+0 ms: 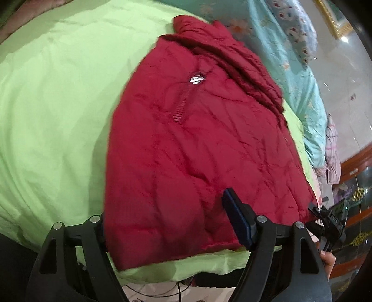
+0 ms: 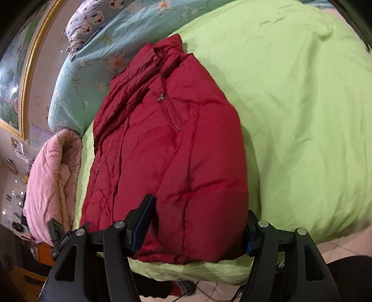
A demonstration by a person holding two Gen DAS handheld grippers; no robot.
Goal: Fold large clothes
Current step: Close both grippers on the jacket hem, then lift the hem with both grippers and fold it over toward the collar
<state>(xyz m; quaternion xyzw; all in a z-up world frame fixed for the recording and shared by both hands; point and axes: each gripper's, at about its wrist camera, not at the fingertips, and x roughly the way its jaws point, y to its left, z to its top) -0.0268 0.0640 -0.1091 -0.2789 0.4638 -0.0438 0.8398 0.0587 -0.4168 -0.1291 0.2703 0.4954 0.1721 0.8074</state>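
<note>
the dark red quilted puffer jacket [image 1: 197,144] lies folded lengthwise on the bed, on top of the lime green bed sheet [image 1: 51,111], collar toward the far end and hem at the near edge. from the left wrist view, green sheet fills the whole left side, then comes the jacket with its small silver zip pull [image 1: 196,79] on a short chest zip, and to the right a pale blue floral quilt [image 1: 300,93] runs along the far side of the bed.

the left tool [image 1: 167,227] is spread wide over the hem; its right finger [image 1: 237,220], with a blue pad, rests on top of the fabric, while the left finger is hidden behind the jacket's edge, so i cannot tell whether it has any hold. only this view shows the right tool's black body and a bit of the person's hand at the far right edge.

the right wrist view alone shows a gold-framed picture [image 2: 25,69] on the wall at the left, a pink quilted blanket [image 2: 51,181] bunched beside the jacket, and a white pillow with small printed animals [image 2: 93,21]. the right tool [image 2: 197,227] also stands wide, its fingers on either side of the hem's near corner, the left pad [image 2: 144,220] against the fabric, not pinched together.
</note>
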